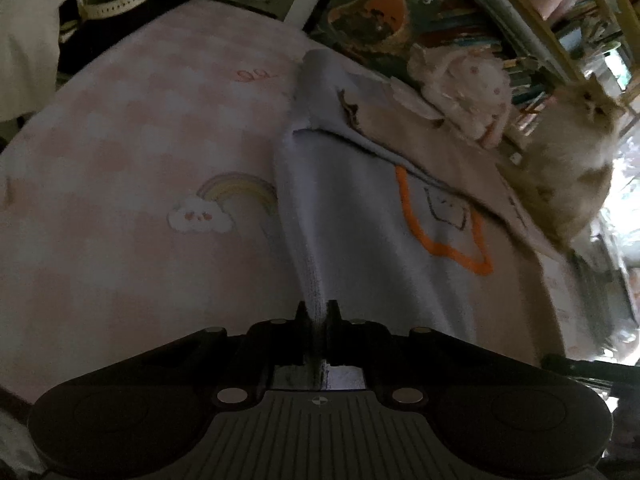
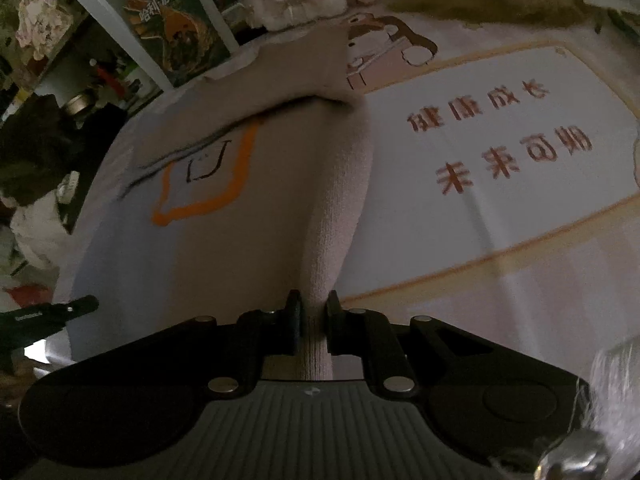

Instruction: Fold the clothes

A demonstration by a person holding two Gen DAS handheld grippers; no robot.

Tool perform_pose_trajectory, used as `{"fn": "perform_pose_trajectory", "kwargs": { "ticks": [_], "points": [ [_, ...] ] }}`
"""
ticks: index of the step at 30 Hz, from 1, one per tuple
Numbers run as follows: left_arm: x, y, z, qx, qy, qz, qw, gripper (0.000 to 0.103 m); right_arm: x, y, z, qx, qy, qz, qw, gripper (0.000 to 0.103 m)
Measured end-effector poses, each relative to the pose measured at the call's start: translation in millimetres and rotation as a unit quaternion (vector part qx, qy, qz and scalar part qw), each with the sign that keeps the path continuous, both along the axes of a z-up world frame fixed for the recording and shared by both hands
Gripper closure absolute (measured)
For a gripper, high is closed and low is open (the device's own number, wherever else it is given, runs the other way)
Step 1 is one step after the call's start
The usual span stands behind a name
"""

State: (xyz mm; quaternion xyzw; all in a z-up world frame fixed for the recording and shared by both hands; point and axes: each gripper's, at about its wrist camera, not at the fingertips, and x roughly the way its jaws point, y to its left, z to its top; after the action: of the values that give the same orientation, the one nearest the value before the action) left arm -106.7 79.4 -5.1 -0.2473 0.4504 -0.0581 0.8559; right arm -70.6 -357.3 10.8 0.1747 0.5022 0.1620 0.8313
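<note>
Bed (image 1: 120, 248) first: pink checked sheet with a rainbow-and-cloud print on your left side, a big printed panel with red characters (image 2: 500, 140) on your right side. It carries everything.

On it lies the garment (image 1: 360, 220), pale lavender-grey knit with an orange outline patch (image 1: 440, 248). It runs straight ahead of both tools, long axis pointing away from you toward the bookshelf (image 1: 400, 8) and the plush toys (image 1: 468, 92) at the far edge. A flap already lies across the far part, covering the top of the patch (image 2: 208, 184).

Left tool (image 1: 318, 316) is clamped on the garment's left ribbed edge; the cloth rises in a taut ridge from the fingers and the body of the garment spreads off to its right. Right tool (image 2: 314, 306) is pinched on the opposite ribbed edge, with the body spreading to its left. So the garment sits between your two tools, near end gripped at both corners and lifted off the bed, far end resting on it.

Key relation: both grips are on the near end and the free length lies forward, so any fold goes along that axis, away from you. Both tools look about equally near. Whether this is a lay-out pull or a fold-over, the pictures don't settle.

Black tip of the other tool (image 2: 72, 308) shows low left in the right view.
</note>
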Motion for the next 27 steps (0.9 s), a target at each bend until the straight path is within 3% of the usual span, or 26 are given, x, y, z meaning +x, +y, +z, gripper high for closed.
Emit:
{"fn": "perform_pose_trajectory", "kwargs": {
  "ticks": [10, 16, 21, 27],
  "points": [
    [-11.8, 7.8, -3.7, -0.083, 0.033, 0.006, 0.9960, 0.098, -24.1, -14.7, 2.2, 0.026, 0.056, 0.016, 0.998, 0.093],
    [-3.0, 17.5, 9.3, -0.192, -0.002, 0.045, 0.9804, 0.098, -18.6, -37.3, 17.2, 0.138, 0.045, -0.043, 0.988, 0.093],
    [14.9, 21.5, 22.9, -0.273, -0.059, 0.079, 0.9569, 0.099, -3.8, -52.3, 32.8, 0.254, 0.003, -0.096, 0.962, 0.093],
    [46.5, 22.5, 34.3, -0.312, -0.115, 0.120, 0.9353, 0.099, 29.0, -61.4, 28.5, 0.382, -0.031, -0.173, 0.907, 0.093]
  ]
}}
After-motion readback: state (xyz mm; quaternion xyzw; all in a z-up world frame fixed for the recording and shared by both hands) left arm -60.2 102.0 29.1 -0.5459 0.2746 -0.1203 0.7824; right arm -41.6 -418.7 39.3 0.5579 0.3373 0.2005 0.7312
